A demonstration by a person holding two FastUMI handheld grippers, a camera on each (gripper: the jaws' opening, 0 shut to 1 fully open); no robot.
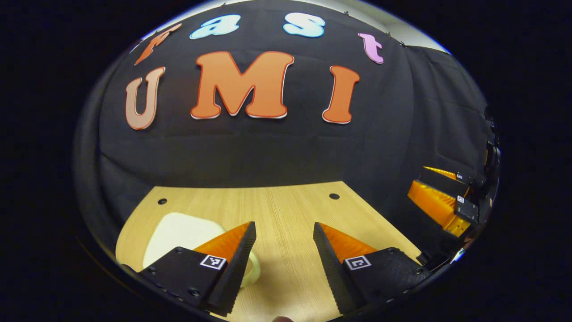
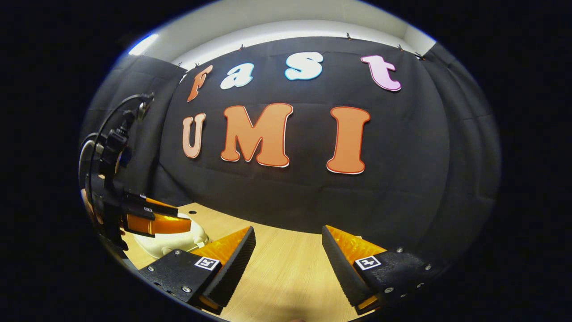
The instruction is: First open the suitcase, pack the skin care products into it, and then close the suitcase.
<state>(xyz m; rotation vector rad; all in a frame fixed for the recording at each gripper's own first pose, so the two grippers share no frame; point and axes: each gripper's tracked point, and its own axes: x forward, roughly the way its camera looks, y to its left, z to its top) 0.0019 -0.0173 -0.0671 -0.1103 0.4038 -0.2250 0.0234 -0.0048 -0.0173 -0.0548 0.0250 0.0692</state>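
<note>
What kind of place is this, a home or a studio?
Likely a recording booth, not a home: black cloth wall, bare wooden table, and a cream case on it.

Light wood table [image 1: 286, 210] with dark holes; black cloth wall [image 2: 402, 179] behind

The worktop [image 1: 286, 210] looks like pale wood with a fine straight grain and a matt finish. The cream suitcase [image 1: 178, 232] seems smooth plastic (faintly glossy). The booth wall [image 2: 402, 179] is matt, creased cloth.
</note>
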